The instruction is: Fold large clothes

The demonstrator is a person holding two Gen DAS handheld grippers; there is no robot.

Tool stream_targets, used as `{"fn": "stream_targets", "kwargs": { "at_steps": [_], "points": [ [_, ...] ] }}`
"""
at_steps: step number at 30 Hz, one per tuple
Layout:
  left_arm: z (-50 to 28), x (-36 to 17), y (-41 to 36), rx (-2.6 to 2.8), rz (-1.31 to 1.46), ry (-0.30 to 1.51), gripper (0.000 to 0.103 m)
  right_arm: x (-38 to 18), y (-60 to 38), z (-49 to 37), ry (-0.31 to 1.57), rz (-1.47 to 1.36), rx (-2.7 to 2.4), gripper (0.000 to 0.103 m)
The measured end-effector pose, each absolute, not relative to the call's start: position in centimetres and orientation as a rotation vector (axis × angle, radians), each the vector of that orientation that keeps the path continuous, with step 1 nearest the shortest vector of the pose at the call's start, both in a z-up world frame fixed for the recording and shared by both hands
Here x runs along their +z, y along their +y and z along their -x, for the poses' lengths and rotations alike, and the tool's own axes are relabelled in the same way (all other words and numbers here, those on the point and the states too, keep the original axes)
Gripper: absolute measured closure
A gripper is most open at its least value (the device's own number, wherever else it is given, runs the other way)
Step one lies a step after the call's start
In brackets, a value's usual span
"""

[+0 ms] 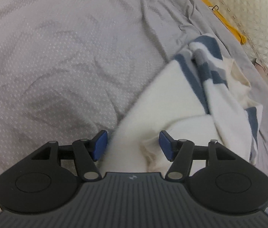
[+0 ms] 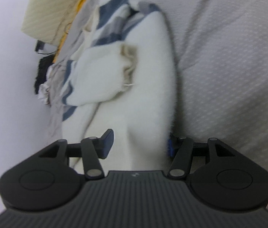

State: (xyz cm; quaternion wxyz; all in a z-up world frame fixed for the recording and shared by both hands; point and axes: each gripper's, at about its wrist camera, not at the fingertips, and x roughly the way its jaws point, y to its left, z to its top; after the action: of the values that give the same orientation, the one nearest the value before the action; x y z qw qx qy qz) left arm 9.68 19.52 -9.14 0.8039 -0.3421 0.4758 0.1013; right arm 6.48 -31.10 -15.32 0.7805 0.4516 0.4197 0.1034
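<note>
Right now, the fluffy white sweater with blue and grey stripes [image 1: 172, 98] is lying bunched on the pale grey dotted bed sheet [image 1: 57, 66], stretched out long and narrow, its striped part crumpled at the far end.

Left claw [image 1: 133, 145] is down low over the near end of the sweater, blue pads [image 1: 100, 145] spread apart. White fabric sits in the gap between them, one cream-edged cuff or hem just beside the right-hand pad, but neither pad looks pressed into it.

Over to the right claw [image 2: 139, 144]: its pads are spread too, with a thick fold of the white knit [image 2: 149, 114] rising up between them. The pad on the right side of that view is half buried behind the fabric, so contact there is hard to judge; the picture is blurred, and it looks more like straddling than pinching.

Beyond the sweater, a mustard-yellow strip of cloth [image 1: 227, 24] runs along the bed's edge beside a cream quilted mattress side [image 1: 257, 19].
</note>
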Motion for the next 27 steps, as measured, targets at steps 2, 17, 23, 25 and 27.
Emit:
{"fn": "stream_targets", "kwargs": {
  "at_steps": [2,17,23,25,27],
  "points": [
    [-9.7,-9.3,19.4,0.196,0.752,1.021,0.037,-14.9,-31.1,-6.4,0.877,-1.004,0.269,0.045],
    [-6.9,-9.7,15.8,0.013,0.798,1.176,0.037,-15.1,-30.1,-5.7,1.007,-0.988,0.298,0.047],
    [-5.5,-9.4,15.2,0.005,0.793,1.164,0.068,-14.6,-29.3,-3.7,1.016,-0.970,0.271,0.059],
    [-5.3,-9.4,15.5,0.005,0.821,1.151,0.079,-14.5,-29.6,-3.6,1.006,-0.977,0.240,0.081],
    [-4.8,-9.0,16.0,-0.002,0.867,1.124,0.083,-14.3,-30.6,-3.4,0.973,-1.048,0.253,0.085]
  ]
}}
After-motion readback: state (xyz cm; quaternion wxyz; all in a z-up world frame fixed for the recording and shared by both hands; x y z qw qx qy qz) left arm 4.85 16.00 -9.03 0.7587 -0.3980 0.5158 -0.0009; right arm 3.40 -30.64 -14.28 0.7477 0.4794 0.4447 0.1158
